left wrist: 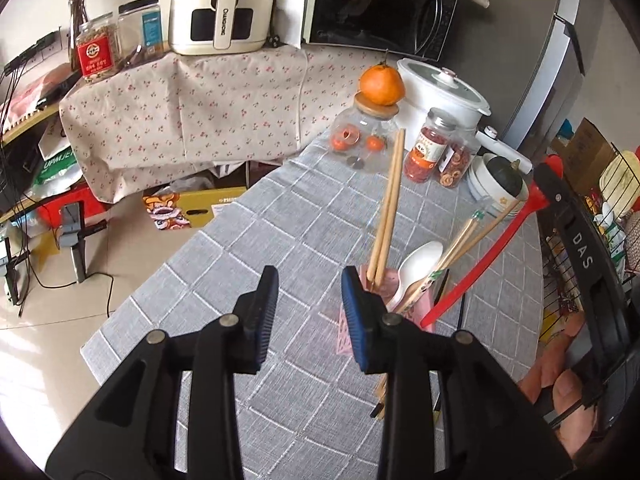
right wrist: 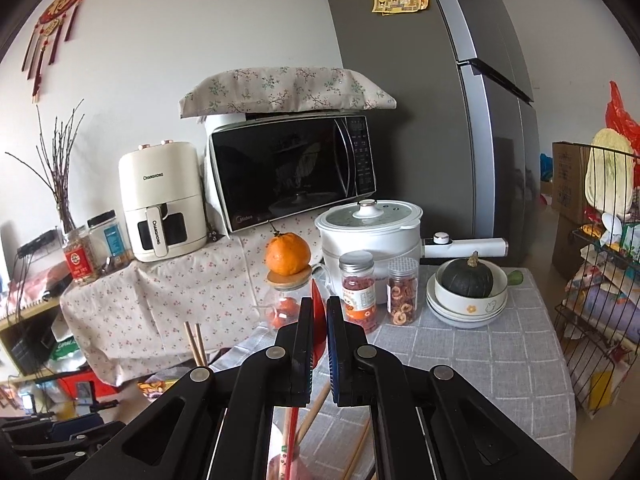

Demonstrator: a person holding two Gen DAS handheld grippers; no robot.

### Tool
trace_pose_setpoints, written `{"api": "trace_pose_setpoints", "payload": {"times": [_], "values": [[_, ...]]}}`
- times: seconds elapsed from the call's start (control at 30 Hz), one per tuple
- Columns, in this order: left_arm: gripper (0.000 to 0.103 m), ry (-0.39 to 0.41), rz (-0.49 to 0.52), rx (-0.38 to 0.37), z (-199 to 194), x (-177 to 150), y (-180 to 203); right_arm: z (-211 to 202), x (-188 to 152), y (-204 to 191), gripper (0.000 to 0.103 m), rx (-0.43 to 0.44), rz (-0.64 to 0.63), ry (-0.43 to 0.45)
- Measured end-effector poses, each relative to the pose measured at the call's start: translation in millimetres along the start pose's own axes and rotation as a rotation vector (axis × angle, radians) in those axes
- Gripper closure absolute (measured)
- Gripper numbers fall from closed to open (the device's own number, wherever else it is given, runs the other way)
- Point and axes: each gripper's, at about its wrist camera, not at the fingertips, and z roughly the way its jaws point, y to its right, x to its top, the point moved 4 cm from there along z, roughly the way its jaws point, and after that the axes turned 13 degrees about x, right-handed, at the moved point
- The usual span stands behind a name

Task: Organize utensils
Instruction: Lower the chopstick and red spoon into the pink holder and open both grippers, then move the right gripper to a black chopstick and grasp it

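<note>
Surface (left wrist: 224, 248): table under a grey cloth with a white grid. Behind it, a floral-draped counter carries a cream air fryer (left wrist: 222, 4) and a black microwave (right wrist: 294, 170); a grey refrigerator (right wrist: 460, 120) stands at the far right.

Left gripper (left wrist: 308, 312): jaws wide apart, holding nothing, hovering over the surface. Its right finger sits just beside a pink slotted plastic utensil holder (left wrist: 384, 292).

Right gripper (right wrist: 319, 344): jaws nearly closed, clamped on a long red plastic spoon (right wrist: 318, 320). From the left wrist view the spoon's handle runs diagonally, with its lower end at the holder's rim.

Holder contents: a pair of pale wooden chopsticks (left wrist: 386, 216) standing steeply, a white plastic spoon (left wrist: 416, 268), and further chopsticks leaning right.

Far end of the surface: a clear glass jar with a wooden lid (left wrist: 366, 140), an orange (left wrist: 382, 84) resting on top; two small jars of dried fruit; a white electric pot (right wrist: 372, 224); stacked white bowls (right wrist: 466, 304) holding a dark green squash (right wrist: 468, 278).
</note>
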Motion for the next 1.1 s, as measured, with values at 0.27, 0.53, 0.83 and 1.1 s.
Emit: {"api": "trace_pose_setpoints", "payload": {"times": [0.27,0.53,0.83,1.1], "values": [[0.069,-0.044,0.029,-0.009,5,-4,6,4,-14,0,0.083,0.055,0.005,-0.096],[0.051,-0.069,0.064,-0.030,2,-12,14,-16,1,21,0.053,0.106,0.015,-0.165],[0.036,-0.088,0.095,-0.067,-7,-24,30,-36,-8,71,0.038,0.091,0.070,-0.331],[0.026,-0.132,0.136,-0.093,-8,-41,48,-40,-36,102,0.034,0.054,0.063,-0.540]]}}
